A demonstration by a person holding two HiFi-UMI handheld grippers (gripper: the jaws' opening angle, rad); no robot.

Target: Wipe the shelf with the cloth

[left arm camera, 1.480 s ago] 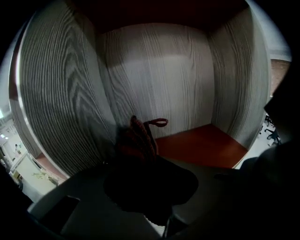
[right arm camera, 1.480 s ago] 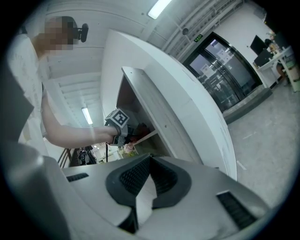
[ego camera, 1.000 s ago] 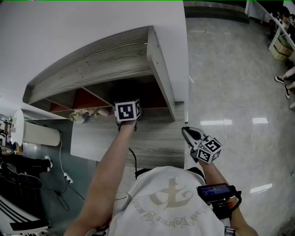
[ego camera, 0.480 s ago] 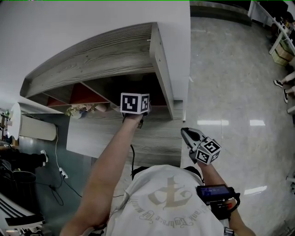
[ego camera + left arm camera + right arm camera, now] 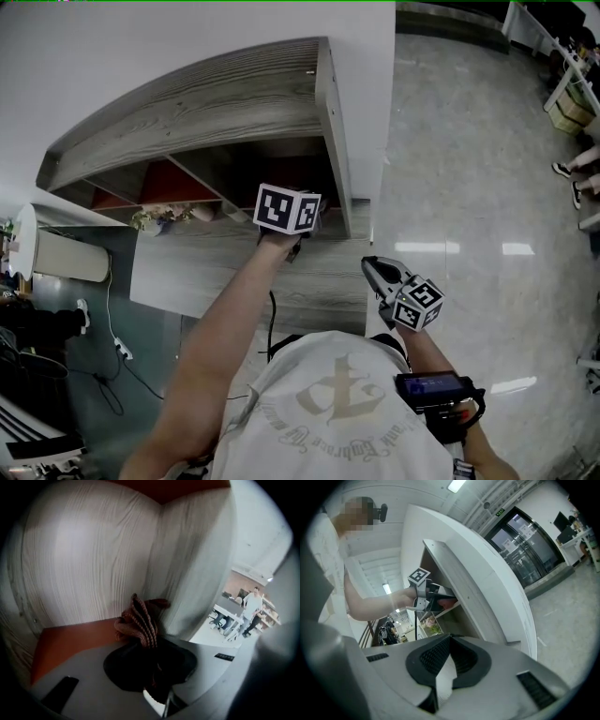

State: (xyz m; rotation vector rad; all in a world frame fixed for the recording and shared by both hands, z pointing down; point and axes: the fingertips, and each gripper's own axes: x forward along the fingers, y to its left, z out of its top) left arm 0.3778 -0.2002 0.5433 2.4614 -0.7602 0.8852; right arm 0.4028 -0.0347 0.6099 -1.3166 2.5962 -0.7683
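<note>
We're seeing the left gripper sitting at the mouth of the rightmost compt of the shelf, w/ the arm stretching up to it in the head view. In the left gripper view its jaws are clamping tight on the cloth (brownish knit, bunching up above the jaw tips). The cloth is sitting inside that compt, right by the corner where two wood-grain walls are meeting, w/ an orange panel lying just below-left of it. We can't tell whether the cloth is touching the wall.

The right gripper is hanging well apart from the shelf, lower right in the head view, over the glossy floor. In the right gripper view its jaws are pressing together w/ nothing btwn them, and we're also catching the other gripper at the shelf opening there.

Flowers are sitting in a compt further left. A dark device w/ a screen is riding on the right wrist. A person is standing in the bg of the left gripper view.
</note>
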